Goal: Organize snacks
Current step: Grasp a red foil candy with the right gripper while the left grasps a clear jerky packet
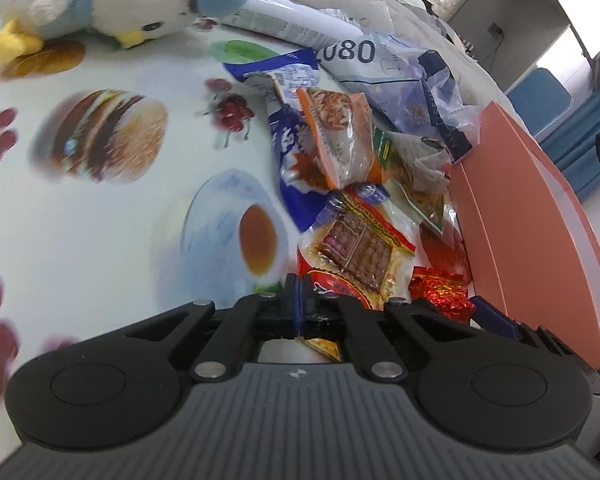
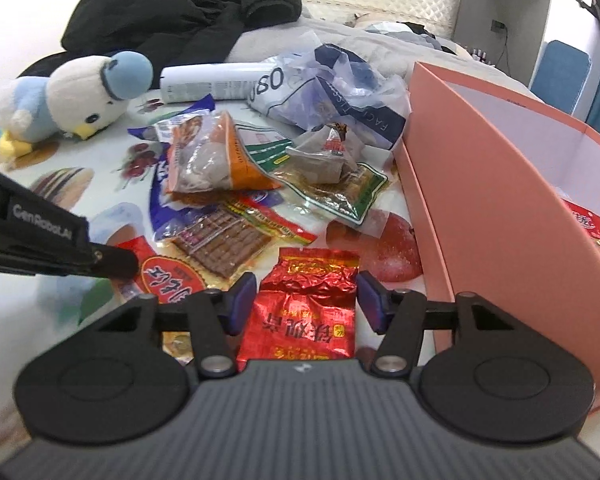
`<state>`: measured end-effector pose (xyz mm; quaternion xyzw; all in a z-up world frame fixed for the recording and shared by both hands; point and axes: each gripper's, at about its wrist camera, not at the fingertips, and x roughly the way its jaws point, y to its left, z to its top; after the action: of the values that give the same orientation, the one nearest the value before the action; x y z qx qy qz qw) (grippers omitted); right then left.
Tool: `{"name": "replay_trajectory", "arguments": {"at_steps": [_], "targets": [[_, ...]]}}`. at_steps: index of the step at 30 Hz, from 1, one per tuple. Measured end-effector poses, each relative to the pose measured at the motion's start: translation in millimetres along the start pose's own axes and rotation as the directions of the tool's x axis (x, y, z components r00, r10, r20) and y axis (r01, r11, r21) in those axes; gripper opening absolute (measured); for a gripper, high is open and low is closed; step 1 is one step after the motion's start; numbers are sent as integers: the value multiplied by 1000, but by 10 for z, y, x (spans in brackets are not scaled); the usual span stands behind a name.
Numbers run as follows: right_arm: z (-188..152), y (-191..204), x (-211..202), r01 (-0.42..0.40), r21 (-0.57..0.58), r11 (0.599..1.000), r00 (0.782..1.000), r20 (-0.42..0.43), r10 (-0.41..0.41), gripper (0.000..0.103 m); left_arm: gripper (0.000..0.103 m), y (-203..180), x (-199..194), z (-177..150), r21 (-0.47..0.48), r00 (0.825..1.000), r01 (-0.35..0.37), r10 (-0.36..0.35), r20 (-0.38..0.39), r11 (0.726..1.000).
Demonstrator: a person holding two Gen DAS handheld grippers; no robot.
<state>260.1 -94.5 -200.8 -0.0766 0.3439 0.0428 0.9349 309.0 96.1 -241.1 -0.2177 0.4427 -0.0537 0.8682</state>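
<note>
A pile of snack packets lies on the printed tablecloth beside a pink box [image 2: 480, 184]. My right gripper [image 2: 306, 300] is open, its blue pads either side of a red foil packet [image 2: 304, 304] lying flat. My left gripper [image 1: 300, 300] is shut, its pads pinching the near edge of a red and yellow packet with a brown bar [image 1: 356, 256]. That packet also shows in the right wrist view [image 2: 220, 240], with the left gripper's tip [image 2: 116, 264] at its left corner. The red foil packet shows in the left wrist view [image 1: 440, 290]. One red packet [image 2: 592, 220] lies inside the box.
An orange packet [image 2: 212, 156], a blue wrapper [image 1: 292, 160], a green-edged packet [image 2: 340, 188] and a crumpled plastic bag [image 2: 340, 92] lie in the pile. A plush bird [image 2: 72, 96] and a white tube [image 2: 216, 80] lie behind. Black clothing [image 2: 188, 12] is on the bed.
</note>
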Motion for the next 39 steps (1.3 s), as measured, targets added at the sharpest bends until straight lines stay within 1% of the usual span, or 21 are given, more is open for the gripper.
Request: {"name": "replay_trajectory", "arguments": {"at_steps": [10,14,17,20,25,29,32,34,35,36,37,38,39], "targets": [[-289,32,-471,-60,-72,996,998,-5,60,58,0,148,-604,-465,-45,997,-52,54,49,998],[-415,21,-625,-81,-79,994,997,-7,81,58,0,177,-849,-664,-67,995,-71,76,71,995],[-497,3,-723,-115,-78,990,993,-10,115,58,0,175,-1015,-823,-69,992,-97,102,78,993],[-579,-24,-836,-151,-78,985,988,-4,151,58,0,181,-1158,-962,-65,990,-114,119,78,991],[-692,-58,-924,-176,-94,980,984,-11,176,58,0,235,-1341,-1157,-92,990,-121,127,62,988],[-738,-73,-919,-188,-93,978,982,-26,187,58,1,288,-1397,-1222,-109,991,-121,126,42,987],[-760,-102,-893,-200,-85,976,980,-37,198,59,1,294,-1428,-1240,-95,987,-152,156,40,984],[-786,-138,-899,-211,-72,975,977,-33,209,59,9,305,-1444,-1247,-80,989,-141,144,36,987],[-797,-154,-896,-213,-59,975,977,-38,211,59,22,313,-1449,-1248,-77,990,-133,136,35,988],[-811,-171,-893,-220,-48,974,975,-41,218,64,40,317,-1458,-1249,-75,991,-125,128,36,989],[-824,-186,-896,-227,-39,973,974,-38,225,68,48,315,-1474,-1244,-68,992,-119,122,44,991],[-836,-197,-903,-229,-32,973,973,-34,228,75,54,302,-1489,-1235,-56,991,-117,120,57,992],[-844,-203,-911,-229,-27,973,973,-28,229,77,54,283,-1504,-1221,-36,991,-112,114,67,993]]}}
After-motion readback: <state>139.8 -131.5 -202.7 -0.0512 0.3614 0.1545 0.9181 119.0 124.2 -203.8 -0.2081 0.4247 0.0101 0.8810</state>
